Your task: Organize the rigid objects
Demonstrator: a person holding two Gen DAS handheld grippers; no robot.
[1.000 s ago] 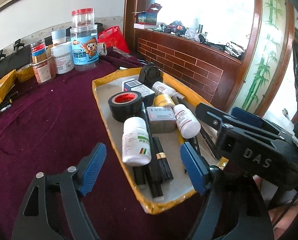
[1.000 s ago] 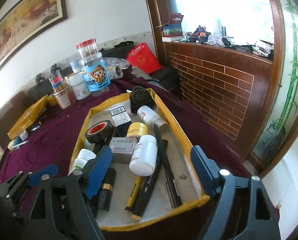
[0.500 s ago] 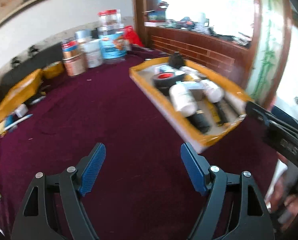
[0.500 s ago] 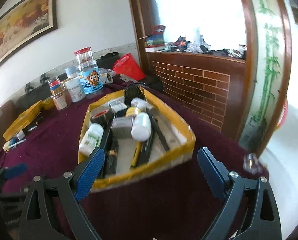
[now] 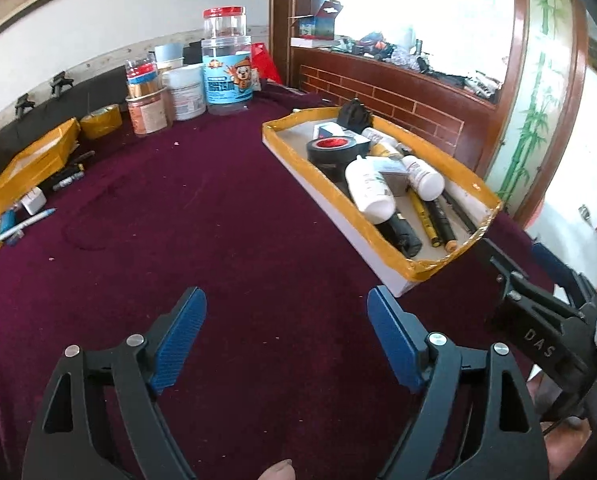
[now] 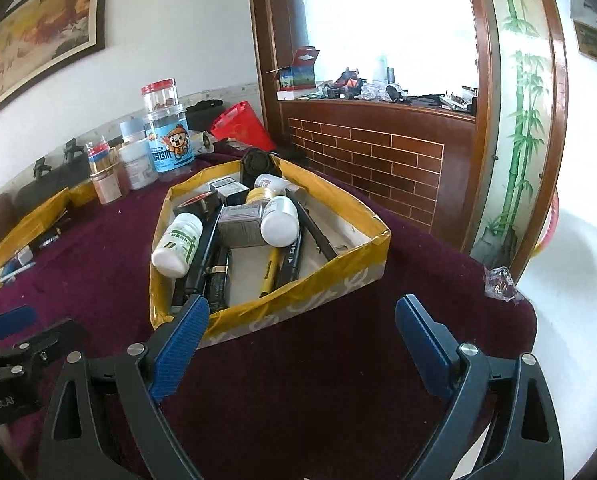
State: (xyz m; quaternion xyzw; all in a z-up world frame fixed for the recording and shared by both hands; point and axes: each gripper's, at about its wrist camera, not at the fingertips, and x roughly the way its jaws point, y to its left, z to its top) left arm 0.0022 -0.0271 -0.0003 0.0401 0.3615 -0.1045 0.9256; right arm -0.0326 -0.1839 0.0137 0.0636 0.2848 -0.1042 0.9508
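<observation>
The tray sits dead ahead of my right gripper, its near corner just past my left pad, its long axis running away from me toward the jars. For my left gripper the same tray lies ahead and off to the right, well apart, with only bare cloth between its fingers. So the right is nearer, I judge, and the next reach looks like its job. Both grippers gape wide, nothing held, nothing touched. Inside the tray: a white bottle on the left, lying lengthwise, a second bottle in the middle over a grey box, a yellow pen and dark markers pointing at me, and tape further back. The nearer bottle looks an easy pick, but I'd have to clear the tray wall first.
</observation>
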